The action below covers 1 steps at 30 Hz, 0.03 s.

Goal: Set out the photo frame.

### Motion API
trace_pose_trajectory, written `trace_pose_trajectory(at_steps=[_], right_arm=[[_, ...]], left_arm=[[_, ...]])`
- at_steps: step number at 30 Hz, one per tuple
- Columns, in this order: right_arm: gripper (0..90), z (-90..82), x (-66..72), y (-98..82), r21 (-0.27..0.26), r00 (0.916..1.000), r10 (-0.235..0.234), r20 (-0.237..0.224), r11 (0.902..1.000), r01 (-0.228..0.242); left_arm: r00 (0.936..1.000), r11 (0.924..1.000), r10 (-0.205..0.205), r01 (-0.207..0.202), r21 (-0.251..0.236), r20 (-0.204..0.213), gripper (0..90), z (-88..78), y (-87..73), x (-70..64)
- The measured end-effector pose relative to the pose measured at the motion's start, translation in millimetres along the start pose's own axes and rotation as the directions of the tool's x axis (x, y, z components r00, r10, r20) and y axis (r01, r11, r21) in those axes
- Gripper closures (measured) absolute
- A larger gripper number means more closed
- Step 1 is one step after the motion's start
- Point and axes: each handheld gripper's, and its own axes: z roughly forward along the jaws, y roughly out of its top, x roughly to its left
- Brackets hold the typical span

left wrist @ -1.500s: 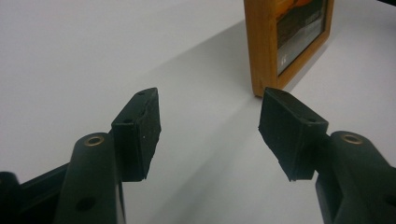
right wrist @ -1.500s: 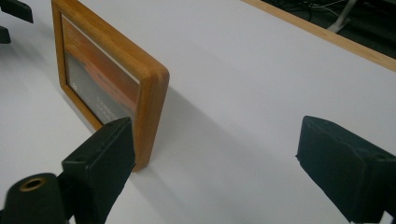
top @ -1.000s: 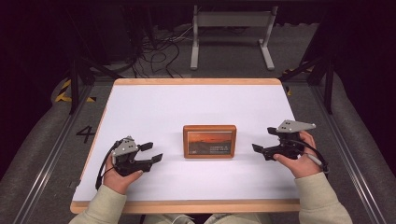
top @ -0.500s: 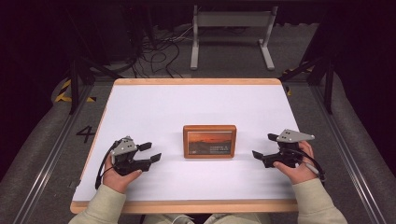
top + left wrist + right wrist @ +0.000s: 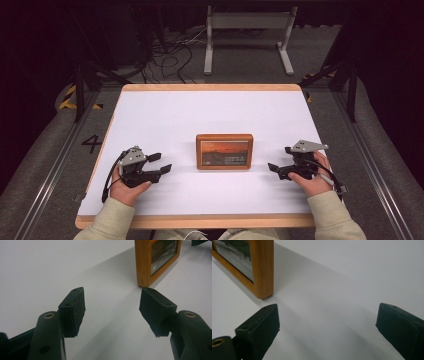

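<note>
A wooden picture frame (image 5: 224, 151) with an orange sunset picture stands upright in the middle of the white table (image 5: 200, 115). My left gripper (image 5: 160, 163) rests low on the table to the frame's left, open, nothing between its jaws. In the left gripper view the frame (image 5: 143, 262) is ahead and to the right of the left gripper (image 5: 112, 311). My right gripper (image 5: 281, 160) sits to the frame's right, open and empty. The right gripper view has the frame's corner (image 5: 262, 270) at upper left, beyond the right gripper (image 5: 327, 322).
The table has a wooden rim (image 5: 200, 220). Behind it on the floor are a white metal stand (image 5: 247, 37) and loose cables (image 5: 170, 55). A painted number 4 (image 5: 92, 144) marks the floor at left.
My right gripper has come down toward the table surface beside the frame. The left gripper and the frame have stayed where they were.
</note>
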Motion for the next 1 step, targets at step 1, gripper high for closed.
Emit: trace_pose_trajectory(at_steps=[1], right_arm=[[5.5, 0.3, 0.3, 0.1, 0.004, 1.0000, -0.004, -0.002, 1.0000, 0.004]], left_arm=[[1.0000, 1.0000, 0.004, -0.004, -0.002, -0.003, 37.4, 0.1, 0.1, 0.5]])
